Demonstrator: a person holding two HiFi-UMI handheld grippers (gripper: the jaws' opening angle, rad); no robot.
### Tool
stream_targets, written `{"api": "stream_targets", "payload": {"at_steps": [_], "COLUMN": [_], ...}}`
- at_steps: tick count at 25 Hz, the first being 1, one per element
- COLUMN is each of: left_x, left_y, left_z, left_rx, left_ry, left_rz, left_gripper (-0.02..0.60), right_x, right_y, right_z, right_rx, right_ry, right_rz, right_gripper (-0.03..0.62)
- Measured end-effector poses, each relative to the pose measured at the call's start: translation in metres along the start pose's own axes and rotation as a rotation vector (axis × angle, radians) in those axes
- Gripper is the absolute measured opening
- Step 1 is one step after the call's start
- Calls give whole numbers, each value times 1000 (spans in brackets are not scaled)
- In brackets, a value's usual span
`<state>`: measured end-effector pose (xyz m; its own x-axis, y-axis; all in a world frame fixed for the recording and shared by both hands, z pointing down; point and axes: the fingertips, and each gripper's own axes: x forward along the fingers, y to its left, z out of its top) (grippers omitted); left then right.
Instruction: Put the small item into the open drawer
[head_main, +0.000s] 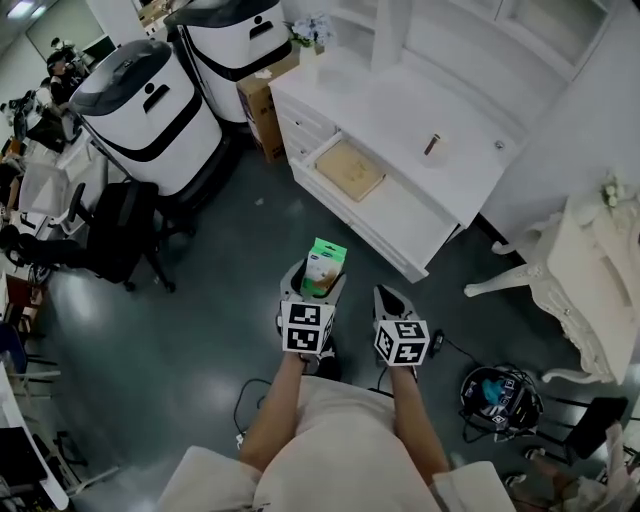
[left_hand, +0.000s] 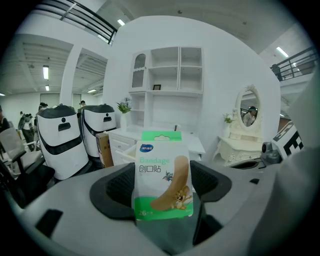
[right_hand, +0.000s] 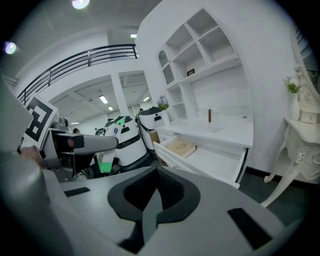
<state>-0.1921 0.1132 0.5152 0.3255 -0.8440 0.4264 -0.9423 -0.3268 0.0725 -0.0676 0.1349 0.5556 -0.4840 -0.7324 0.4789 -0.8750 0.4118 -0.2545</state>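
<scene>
Upright between the jaws of the left gripper (head_main: 314, 282) stands the bandage packet (left_hand: 162, 175), pinched at its lower edge. Just to its right, the right gripper (right_hand: 152, 200) is closed on nothing. Ahead of both, well apart, the open drawer (head_main: 400, 215) stands pulled out.

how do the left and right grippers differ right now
The left gripper is shut on a green and white bandage pack standing upright between its jaws; the right gripper has its jaws together on nothing. The pack blocks much of the left gripper view, while the right gripper view shows the open drawer clearly. Both point toward the white dresser.
</scene>
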Motion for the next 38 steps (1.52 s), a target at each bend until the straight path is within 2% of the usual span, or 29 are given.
{"api": "stream_targets", "payload": {"at_steps": [11,20,30,38], "left_x": [34,62,135,197], "left_y": [43,50,52,35], "left_z": [11,12,33,54], "left_rx": [-22,-18,2,27], "left_ry": [3,34,83,119], "left_rz": [-29,-35,-36,-80], "left_gripper": [359,359,359,359], "right_x": [43,71,123,149], "right_y": [-5,-18,-57,-106], "right_z": [25,39,71,98], "right_rx": [7,43,37,43], "right_ry": [-1,-3,30,53], "right_rz": [-49,-52,-4,-2], "right_gripper": [23,23,23,23]}}
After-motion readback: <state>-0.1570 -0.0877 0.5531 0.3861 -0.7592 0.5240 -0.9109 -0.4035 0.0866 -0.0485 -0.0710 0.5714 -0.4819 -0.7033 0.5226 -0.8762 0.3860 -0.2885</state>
